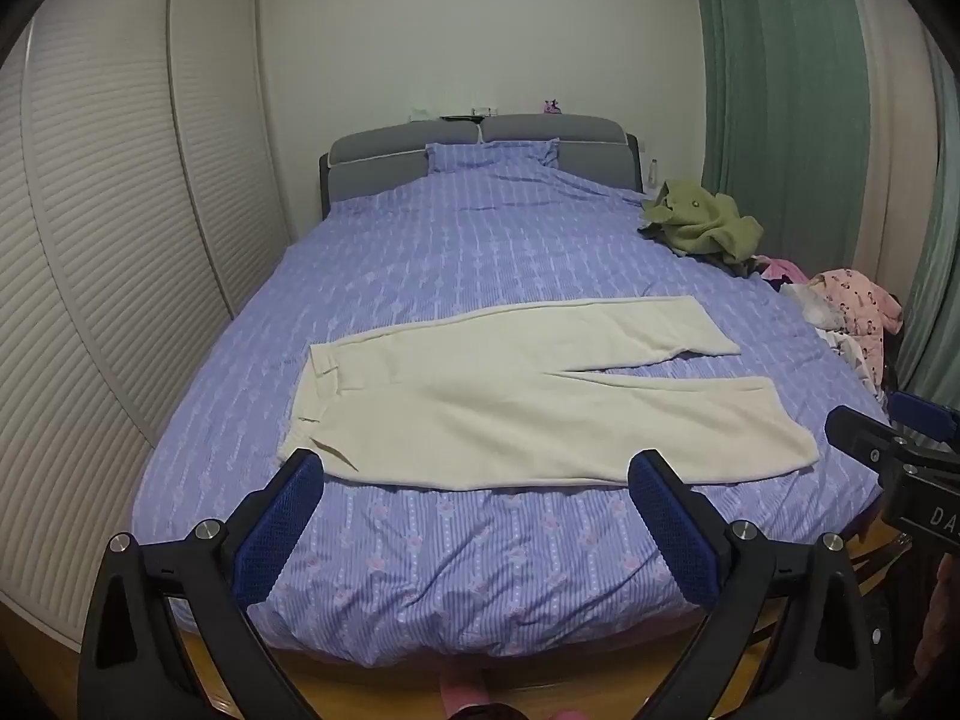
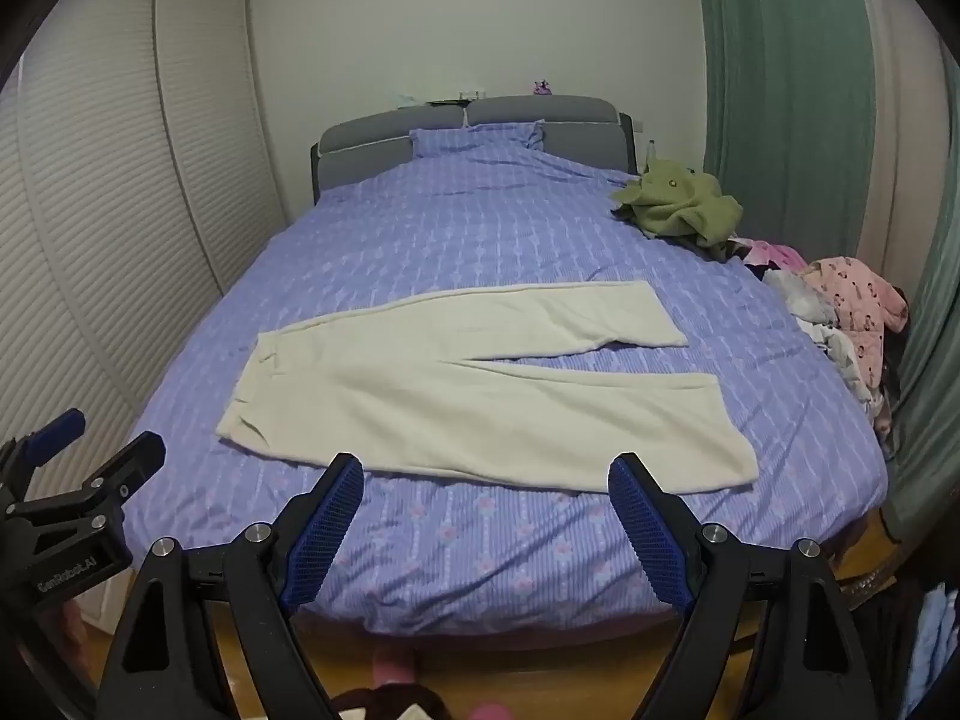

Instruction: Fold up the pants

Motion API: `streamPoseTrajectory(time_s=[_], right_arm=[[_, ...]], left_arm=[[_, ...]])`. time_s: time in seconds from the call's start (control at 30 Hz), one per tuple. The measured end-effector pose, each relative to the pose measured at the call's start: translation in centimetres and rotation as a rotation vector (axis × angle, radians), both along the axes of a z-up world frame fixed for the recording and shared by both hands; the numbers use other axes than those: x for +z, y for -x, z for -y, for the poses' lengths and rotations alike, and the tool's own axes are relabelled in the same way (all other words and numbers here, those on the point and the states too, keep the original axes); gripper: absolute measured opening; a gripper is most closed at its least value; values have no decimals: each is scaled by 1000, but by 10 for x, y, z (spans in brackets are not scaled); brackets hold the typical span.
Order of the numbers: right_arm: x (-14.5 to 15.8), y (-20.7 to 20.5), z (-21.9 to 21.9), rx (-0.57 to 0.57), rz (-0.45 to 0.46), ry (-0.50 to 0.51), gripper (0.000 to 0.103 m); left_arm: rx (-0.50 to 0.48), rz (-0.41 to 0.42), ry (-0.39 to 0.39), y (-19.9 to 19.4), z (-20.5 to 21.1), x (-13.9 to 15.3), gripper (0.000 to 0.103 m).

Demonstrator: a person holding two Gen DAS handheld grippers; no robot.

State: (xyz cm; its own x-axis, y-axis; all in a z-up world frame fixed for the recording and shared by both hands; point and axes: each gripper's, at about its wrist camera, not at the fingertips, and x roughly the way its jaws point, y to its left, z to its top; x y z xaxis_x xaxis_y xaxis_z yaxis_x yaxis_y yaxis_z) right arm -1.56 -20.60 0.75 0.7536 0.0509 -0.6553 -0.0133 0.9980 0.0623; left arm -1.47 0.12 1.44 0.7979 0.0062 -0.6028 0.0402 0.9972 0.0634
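Pants (image 1: 528, 396) lie flat on the bed (image 1: 480, 570), cream white, spread out sideways. The waist end is toward the left and the two legs reach out to the right, with a thin gap between them.

The left gripper (image 1: 474, 480) hangs above the foot of the bed and tips down toward the blanket. Its two blue fingers (image 1: 282, 528) are spread wide, with nothing between them. The near edge of the pants sits just past its fingertips, and the waist corner is close to its left finger.

The right gripper (image 2: 486, 480) is beside it, also tipped down, also spread wide and holding nothing. The near pant leg lies just ahead of its tips. Neither gripper touches the cloth.

From the left gripper you can see the other one off to its right side (image 1: 888, 456). From the right gripper, the left one shows at the far left (image 2: 78, 480).

Far ahead and to the right of both grippers, a green garment (image 1: 702, 222) is bunched up on the bed, and a heap of pink clothes (image 2: 852, 306) sits at the bed's right edge. A gray headboard (image 2: 468, 132) stands at the far end.
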Motion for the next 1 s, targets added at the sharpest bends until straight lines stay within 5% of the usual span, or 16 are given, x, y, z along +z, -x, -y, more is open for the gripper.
streamPoseTrajectory(time_s=[1.0], right_arm=[[8,1,-5,35,30,14,85]], left_arm=[[25,25,9,3,0,4,103]])
